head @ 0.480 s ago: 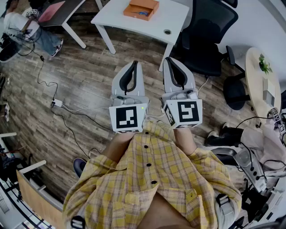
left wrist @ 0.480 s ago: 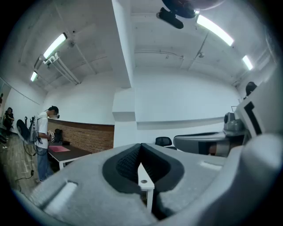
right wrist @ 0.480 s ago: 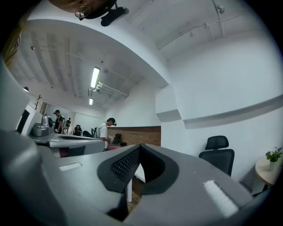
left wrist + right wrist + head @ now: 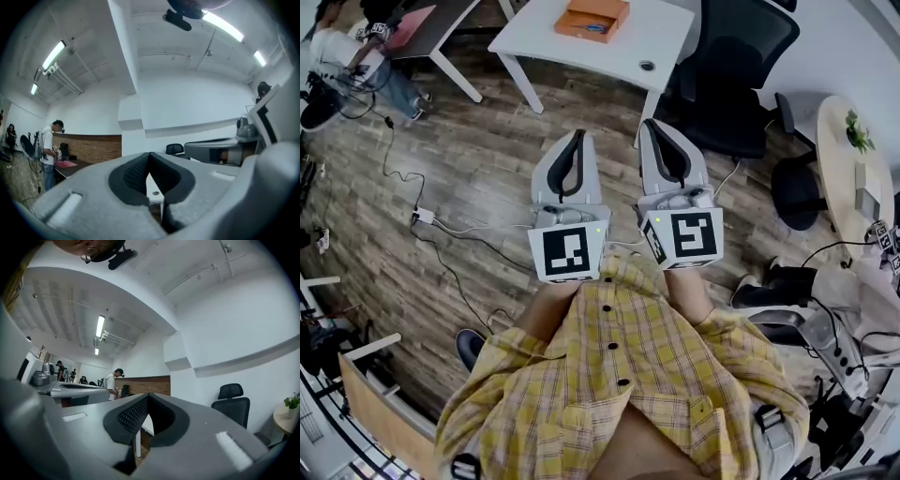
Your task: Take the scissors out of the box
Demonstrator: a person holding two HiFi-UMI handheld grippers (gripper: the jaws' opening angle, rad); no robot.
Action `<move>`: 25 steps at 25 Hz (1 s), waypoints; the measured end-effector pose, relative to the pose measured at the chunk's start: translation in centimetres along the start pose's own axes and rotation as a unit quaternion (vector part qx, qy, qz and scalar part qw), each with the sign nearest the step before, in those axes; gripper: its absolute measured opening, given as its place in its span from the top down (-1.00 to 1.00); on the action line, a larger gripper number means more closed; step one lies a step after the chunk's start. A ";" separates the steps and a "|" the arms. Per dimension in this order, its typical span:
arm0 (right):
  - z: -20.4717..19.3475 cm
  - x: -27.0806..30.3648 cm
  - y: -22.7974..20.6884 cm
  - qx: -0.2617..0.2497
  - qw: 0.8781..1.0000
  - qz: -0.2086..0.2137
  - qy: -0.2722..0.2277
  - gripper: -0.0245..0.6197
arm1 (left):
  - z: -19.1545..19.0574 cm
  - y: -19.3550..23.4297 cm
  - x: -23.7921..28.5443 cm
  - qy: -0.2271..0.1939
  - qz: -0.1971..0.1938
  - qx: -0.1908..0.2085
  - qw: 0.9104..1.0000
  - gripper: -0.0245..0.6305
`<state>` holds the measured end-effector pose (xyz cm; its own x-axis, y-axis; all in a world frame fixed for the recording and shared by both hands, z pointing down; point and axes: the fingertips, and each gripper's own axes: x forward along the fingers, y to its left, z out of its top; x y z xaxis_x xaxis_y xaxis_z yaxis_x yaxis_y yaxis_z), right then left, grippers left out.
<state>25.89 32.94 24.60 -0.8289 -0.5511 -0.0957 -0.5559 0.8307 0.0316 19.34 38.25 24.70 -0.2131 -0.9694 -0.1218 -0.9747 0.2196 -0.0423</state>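
An orange box (image 4: 592,19) lies on the white table (image 4: 609,52) at the top of the head view, with something blue inside it; I cannot make out scissors. My left gripper (image 4: 578,134) and right gripper (image 4: 649,125) are held side by side at chest height, pointing toward the table and well short of it. Both are shut with nothing between their jaws. In the left gripper view the left gripper (image 4: 149,153) shows closed tips before the table's edge (image 4: 154,193). The right gripper (image 4: 147,395) also shows closed tips.
A black office chair (image 4: 733,66) stands right of the table. Cables (image 4: 441,230) run over the wooden floor at the left. A round side table with a plant (image 4: 853,141) is at the far right. A person (image 4: 356,56) stands at another desk at the upper left.
The view has shifted slightly, with the table and box a little higher in the picture. Both grippers keep their pose and stay shut.
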 end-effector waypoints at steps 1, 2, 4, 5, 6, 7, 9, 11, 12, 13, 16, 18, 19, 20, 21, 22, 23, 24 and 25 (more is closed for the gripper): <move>-0.1 -0.1 -0.4 0.001 1.000 0.002 0.001 0.92 | 0.3 -0.5 0.0 -0.006 0.004 0.009 1.000 0.93; -0.2 -0.2 -0.7 0.003 1.000 0.005 0.004 0.92 | 0.5 -1.0 -0.1 -0.007 0.008 0.016 1.000 0.93; -0.6 -0.5 -1.5 0.010 1.000 0.011 0.011 0.92 | 0.5 -2.0 -0.2 -0.003 0.015 0.028 0.999 0.93; -0.9 -0.7 -1.9 0.013 1.000 0.013 0.013 0.92 | 0.3 -2.4 -0.2 0.001 0.018 0.033 0.999 0.93; -1.1 -0.9 -2.3 0.016 1.000 0.016 0.015 0.92 | 0.1 -2.9 -0.1 0.005 0.021 0.037 0.999 0.93; -1.3 -1.1 -2.7 0.019 1.000 0.019 0.016 0.92 | 0.0 -3.4 0.0 0.008 0.025 0.041 0.999 0.93; -1.6 -1.6 -3.5 0.022 0.999 0.025 0.019 0.92 | -0.2 -4.3 0.0 0.013 0.034 0.043 0.998 0.93; -1.7 -2.0 -4.1 0.023 0.999 0.030 0.020 0.92 | -0.5 -5.3 0.2 0.024 0.036 0.046 0.998 0.93; -1.6 -2.2 -4.3 0.025 0.999 0.032 0.020 0.92 | -0.5 -5.7 0.3 0.027 0.036 0.048 0.998 0.93; -1.5 -2.2 -4.5 0.028 0.999 0.034 0.019 0.92 | -0.4 -5.9 0.5 0.028 0.036 0.049 0.998 0.93; -1.7 -2.2 -4.9 0.031 0.998 0.041 0.023 0.92 | -0.4 -6.4 0.8 0.028 0.037 0.045 0.998 0.93; -2.0 -2.3 -5.2 0.032 0.998 0.047 0.029 0.94 | -0.8 -6.8 1.0 0.035 0.037 0.042 0.998 0.93; -2.1 -2.2 -5.4 0.034 0.998 0.049 0.031 0.94 | -1.1 -6.9 1.3 0.040 0.035 0.041 0.998 0.93; -2.3 -2.0 -5.5 0.034 0.998 0.050 0.032 0.94 | -1.4 -7.0 1.6 0.045 0.032 0.039 0.998 0.93; -2.4 -1.7 -5.6 0.033 0.998 0.052 0.033 0.94 | -1.8 -6.9 2.0 0.049 0.030 0.038 0.998 0.93; -2.5 -1.4 -5.6 0.032 0.997 0.053 0.035 0.94 | -2.1 -6.8 2.3 0.053 0.027 0.036 0.998 0.93; -2.6 -0.9 -5.6 0.031 0.997 0.053 0.038 0.94 | -2.4 -6.5 2.7 0.057 0.026 0.033 0.997 0.93; -2.8 -0.4 -5.7 0.029 0.997 0.053 0.042 0.94 | -2.8 -6.2 3.2 0.061 0.024 0.030 0.997 0.93; -3.1 0.3 -5.7 0.027 0.997 0.051 0.047 0.94 | -3.1 -5.7 3.7 0.064 0.022 0.028 0.997 0.93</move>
<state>28.61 27.74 27.47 -0.8844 -0.4667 -0.0019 -0.4666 0.8843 -0.0178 23.91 33.02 27.59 -0.2663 -0.9639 0.0028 -0.9595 0.2648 -0.0960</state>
